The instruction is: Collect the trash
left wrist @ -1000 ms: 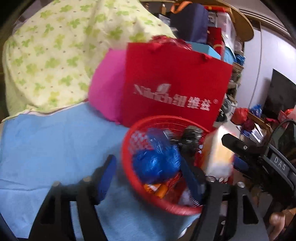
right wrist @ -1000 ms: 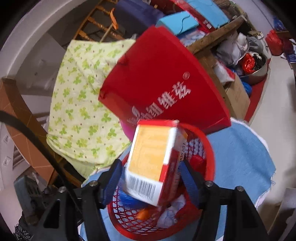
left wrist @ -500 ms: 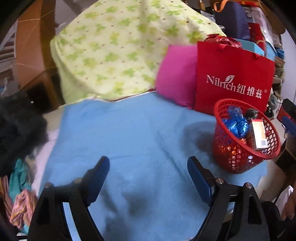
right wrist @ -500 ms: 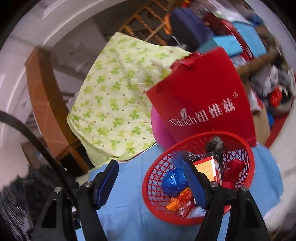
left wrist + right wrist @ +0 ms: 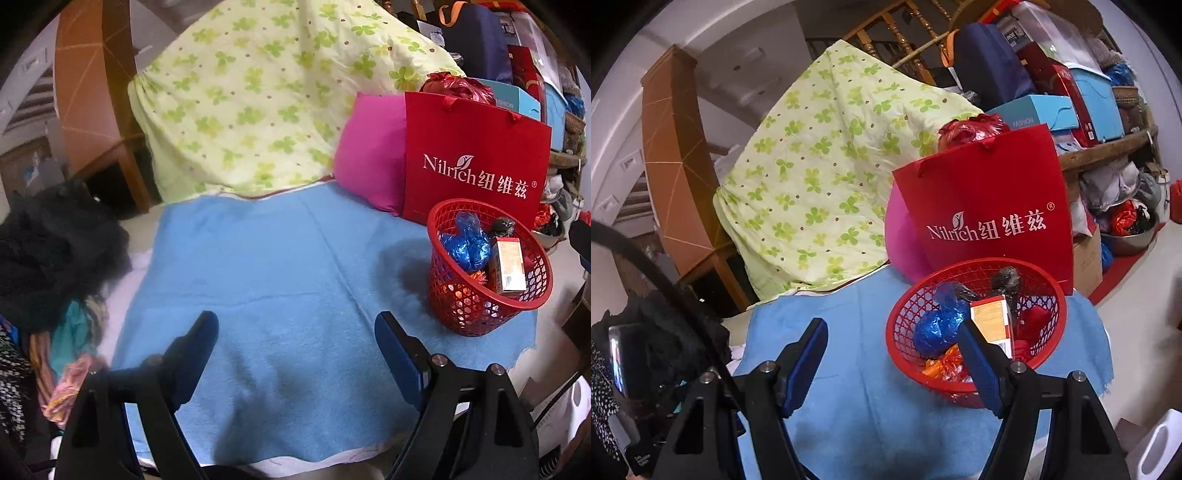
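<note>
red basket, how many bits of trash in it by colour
Visible in the red basket, some of it may be hidden underneath:
blue crumpled plastic bag: 1
dark crumpled wrapper: 1
orange and white carton: 1
red crumpled piece: 1
orange wrapper: 1
Total: 5

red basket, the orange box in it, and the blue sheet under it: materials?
Red basket: looks like moulded plastic, open lattice wall, slight gloss.
Orange box: likely printed cardboard, flat faces, crisp edges.
Blue sheet: fabric, seemingly fleece or towelling; matte, fuzzy, with a frayed edge.
</note>
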